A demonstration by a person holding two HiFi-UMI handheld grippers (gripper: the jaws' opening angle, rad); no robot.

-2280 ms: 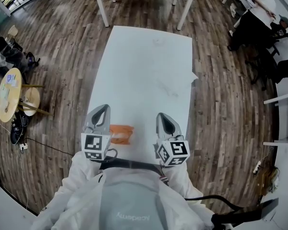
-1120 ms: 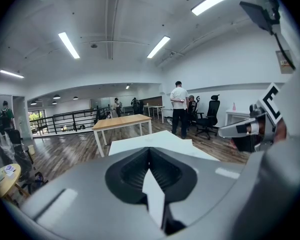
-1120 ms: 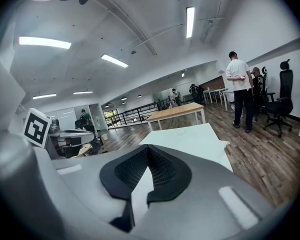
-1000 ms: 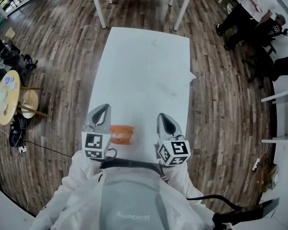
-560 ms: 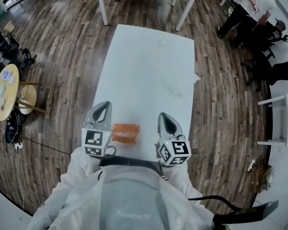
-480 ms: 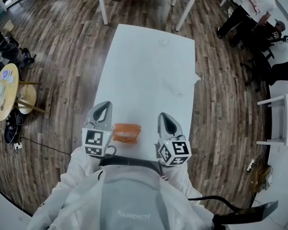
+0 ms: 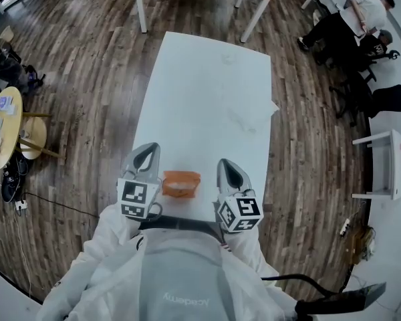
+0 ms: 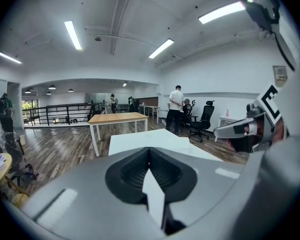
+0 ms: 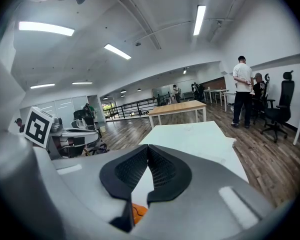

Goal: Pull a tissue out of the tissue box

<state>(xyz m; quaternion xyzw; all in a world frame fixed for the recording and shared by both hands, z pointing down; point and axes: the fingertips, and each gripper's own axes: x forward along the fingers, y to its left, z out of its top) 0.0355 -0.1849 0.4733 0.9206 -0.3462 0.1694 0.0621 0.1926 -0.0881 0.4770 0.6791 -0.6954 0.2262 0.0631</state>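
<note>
The left gripper (image 7: 147, 151) hangs over the near end of the white table (image 7: 207, 92), jaws pressed together on nothing. The orange tissue box (image 7: 181, 184) lies on the table between the two tools. The right gripper (image 7: 226, 164) is likewise clenched and empty.

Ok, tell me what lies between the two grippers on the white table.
Only the orange tissue box, on the white table between the left gripper and the right gripper. The head view shows it.
</note>
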